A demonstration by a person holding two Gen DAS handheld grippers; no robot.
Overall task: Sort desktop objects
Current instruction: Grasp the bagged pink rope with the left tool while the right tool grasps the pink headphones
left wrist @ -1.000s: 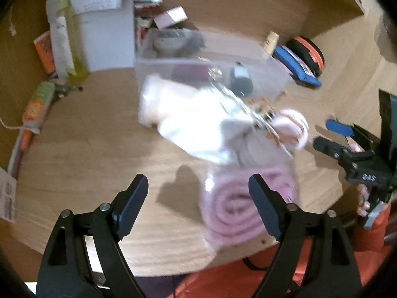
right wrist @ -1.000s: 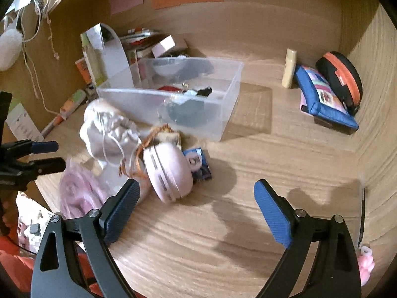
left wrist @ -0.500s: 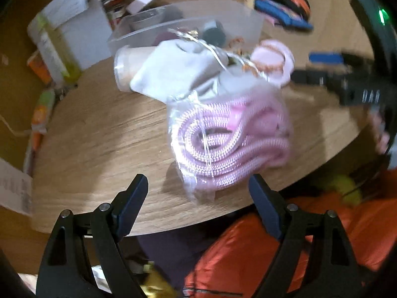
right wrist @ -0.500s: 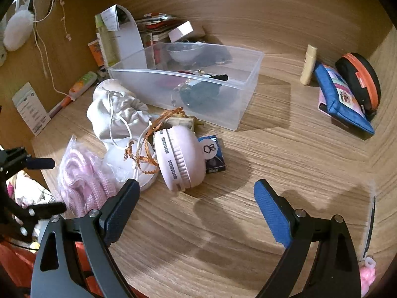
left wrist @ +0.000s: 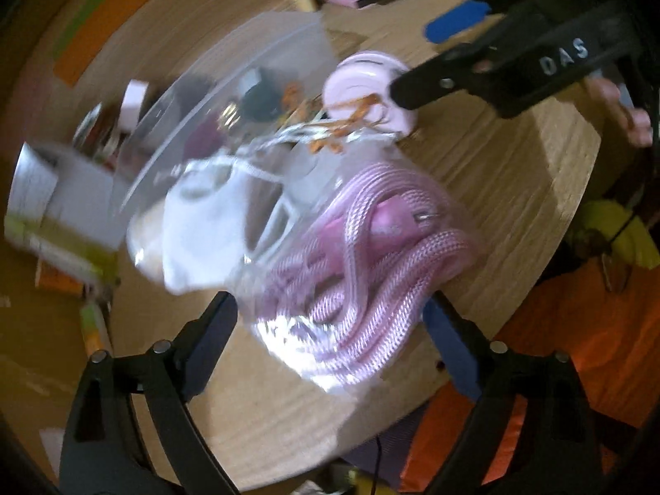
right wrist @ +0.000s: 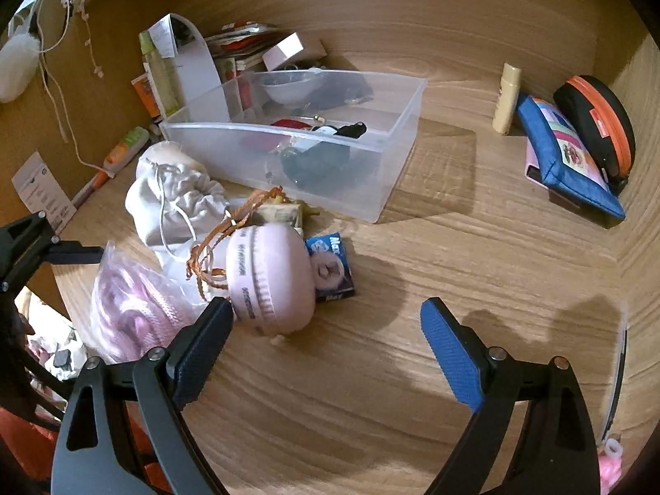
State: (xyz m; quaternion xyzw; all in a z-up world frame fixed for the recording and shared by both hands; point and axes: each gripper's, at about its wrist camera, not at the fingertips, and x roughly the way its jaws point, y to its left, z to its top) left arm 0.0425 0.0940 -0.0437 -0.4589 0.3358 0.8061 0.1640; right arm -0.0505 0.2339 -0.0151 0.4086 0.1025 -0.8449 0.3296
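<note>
A clear bag of pink braided cable (left wrist: 363,272) lies near the desk's front edge; it also shows in the right wrist view (right wrist: 132,309). My left gripper (left wrist: 330,338) is open, its fingers on either side of the bag's near end. Beside the bag lie a white drawstring pouch (right wrist: 173,198), a pink round headphone case (right wrist: 268,280) with an orange cord, and a small blue box (right wrist: 332,266). A clear plastic bin (right wrist: 371,173) holding several items stands behind them. My right gripper (right wrist: 326,346) is open and empty, just in front of the pink case.
A blue pouch (right wrist: 565,156), a black-and-orange case (right wrist: 598,123) and a cream tube (right wrist: 507,99) stand at the back right. Papers, bottles and boxes crowd the back left corner (right wrist: 181,66). The desk edge (left wrist: 577,189) drops off close to the cable bag.
My left gripper has swung in and tilted towards the cable bag, which now fills the space between its fingers. My right gripper has moved closer to the pink case.
</note>
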